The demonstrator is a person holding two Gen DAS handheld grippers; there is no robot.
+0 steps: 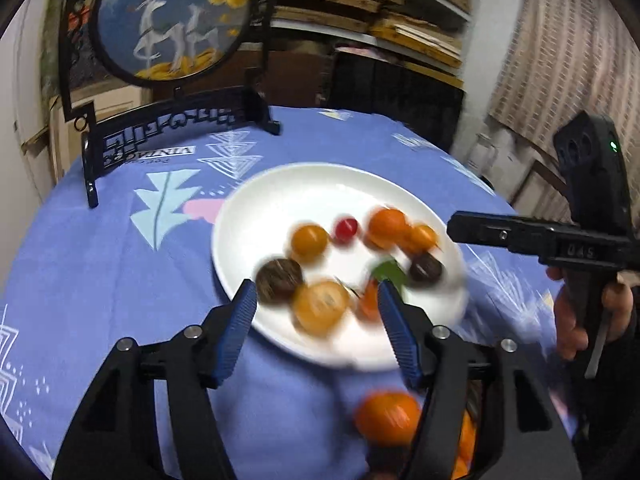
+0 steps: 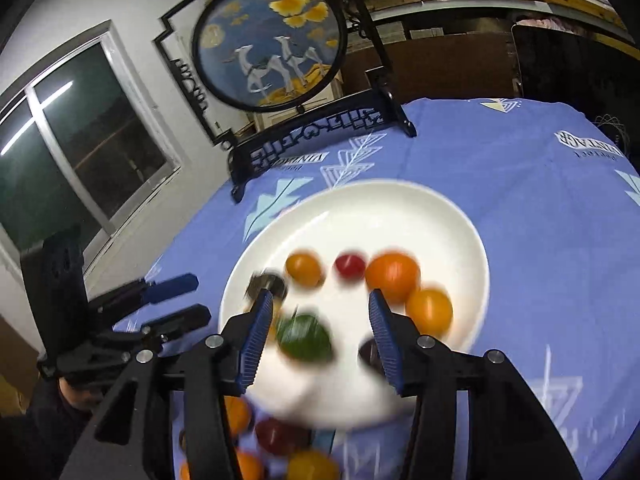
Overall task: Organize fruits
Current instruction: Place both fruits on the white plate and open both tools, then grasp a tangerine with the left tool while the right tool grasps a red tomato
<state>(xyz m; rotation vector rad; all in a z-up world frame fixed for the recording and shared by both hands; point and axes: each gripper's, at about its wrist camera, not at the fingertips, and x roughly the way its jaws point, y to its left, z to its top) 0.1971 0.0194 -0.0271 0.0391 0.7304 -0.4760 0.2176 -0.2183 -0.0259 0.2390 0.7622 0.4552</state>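
Note:
A white plate (image 1: 280, 188) on the blue tablecloth holds several small fruits: orange ones (image 1: 309, 242), a red one (image 1: 345, 229), dark brown ones (image 1: 279, 280) and a green one (image 1: 388, 272). My left gripper (image 1: 316, 294) is open and empty over the plate's near edge. My right gripper (image 2: 320, 300) is open and empty above the plate (image 2: 400, 208), with the green fruit (image 2: 305, 338) between its fingers' line of sight. More orange (image 1: 387, 420) and dark red (image 2: 280, 436) fruits lie on the cloth in front of the plate. The image is motion-blurred.
A black stand with a round blue deer painting (image 2: 270, 40) stands at the table's far edge. The right gripper (image 1: 520, 236) shows at the right of the left wrist view; the left gripper (image 2: 176, 300) shows at the left of the right wrist view. Shelves behind.

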